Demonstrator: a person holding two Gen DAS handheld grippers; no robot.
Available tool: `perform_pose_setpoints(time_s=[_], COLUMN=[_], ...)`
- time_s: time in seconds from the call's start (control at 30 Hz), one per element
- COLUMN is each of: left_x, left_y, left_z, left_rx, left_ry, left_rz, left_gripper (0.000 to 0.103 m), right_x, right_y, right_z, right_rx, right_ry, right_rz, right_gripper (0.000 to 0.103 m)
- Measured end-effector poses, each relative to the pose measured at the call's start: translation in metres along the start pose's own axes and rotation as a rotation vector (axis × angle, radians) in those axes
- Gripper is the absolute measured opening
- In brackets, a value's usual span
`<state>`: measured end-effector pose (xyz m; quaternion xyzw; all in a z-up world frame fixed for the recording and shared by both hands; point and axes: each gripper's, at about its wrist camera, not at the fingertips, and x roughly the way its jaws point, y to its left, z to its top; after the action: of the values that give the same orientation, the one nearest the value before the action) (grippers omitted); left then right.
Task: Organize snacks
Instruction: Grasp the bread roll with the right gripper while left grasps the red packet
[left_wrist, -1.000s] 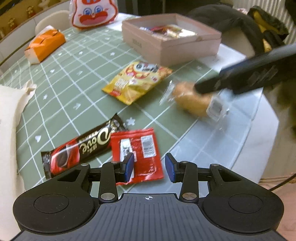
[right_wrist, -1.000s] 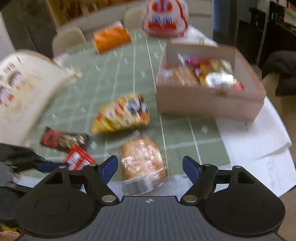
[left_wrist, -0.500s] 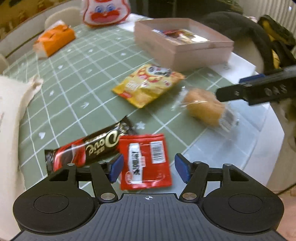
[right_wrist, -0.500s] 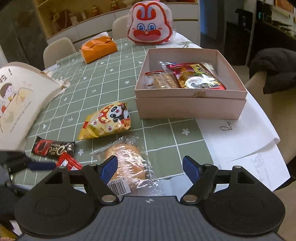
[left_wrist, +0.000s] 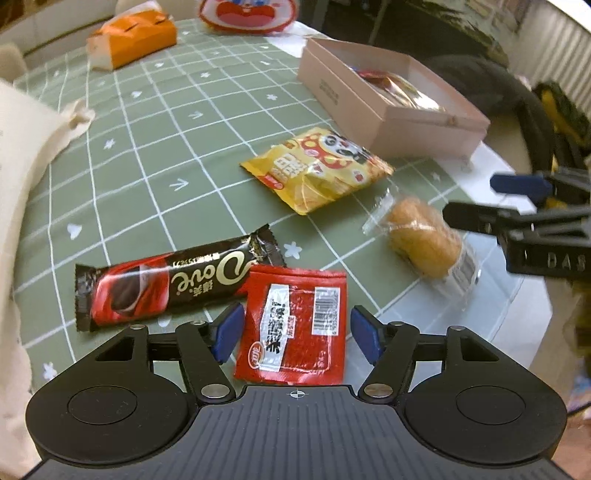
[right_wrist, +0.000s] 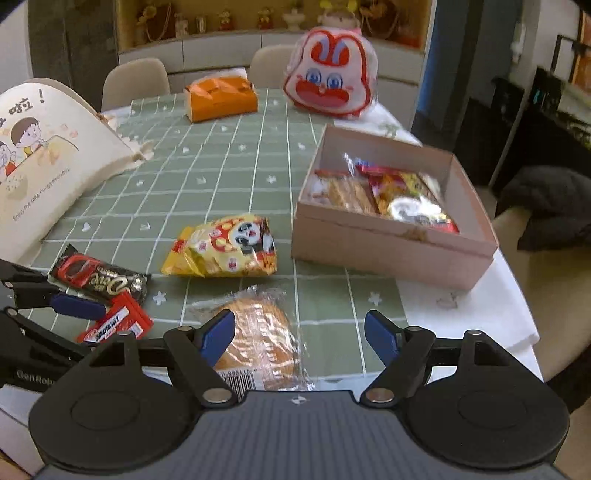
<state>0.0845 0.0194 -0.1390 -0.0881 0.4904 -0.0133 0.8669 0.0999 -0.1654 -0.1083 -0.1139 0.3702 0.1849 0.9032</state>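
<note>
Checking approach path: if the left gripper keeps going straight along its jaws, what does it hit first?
Most likely the red sachet, lying between the open jaws of the left gripper. The Dove bar sits just left; height above the table is unclear.

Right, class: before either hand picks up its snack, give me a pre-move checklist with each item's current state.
1. Left tongs open: ok.
2. Red packet centred between them: ok.
3. Dove bar clear of red packet: not ok, edges overlap.
4. Right tongs open: ok.
5. Wrapped bun centred between them: not ok, sits toward the left finger.
6. Space left in pink box: ok, some floor shows.
</note>
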Motion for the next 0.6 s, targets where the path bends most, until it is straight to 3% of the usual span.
perform_pose_setpoints(time_s=[0.13, 0.37, 0.43, 0.5, 0.6], left_x=[0.000, 0.004, 0.004, 0.003, 0.003], left_y=[-0.001, -0.014, -0.016, -0.018, -0.022], left_z=[0.000, -0.004, -0.006, -0.007, -0.008], left_rx=[0.025, 0.109, 0.108, 0.103, 0.128], left_ry=[0.001, 0.006, -0.005, -0.012, -0.011], left_rz=[-0.009, 0.019, 0.036, 0.071, 0.097], left_gripper=[0.071, 0.078, 0.076, 0.065, 0.066], right_x=[0.003, 0.010, 0.010, 0.010, 0.007], right_y=[-0.003, -0.003, -0.002, -0.001, 0.002], right_z=[0.003, 0.002, 0.001, 0.001, 0.005], right_rx=[0.044, 0.051, 0.047, 0.034, 0.001], right_ry=[0.038, 0.061, 0.062, 0.059, 0.059], right_rz=[0.072, 0.064, 0.069, 0.093, 0.160], right_gripper=[0.078, 0.078, 0.078, 0.078, 0.078])
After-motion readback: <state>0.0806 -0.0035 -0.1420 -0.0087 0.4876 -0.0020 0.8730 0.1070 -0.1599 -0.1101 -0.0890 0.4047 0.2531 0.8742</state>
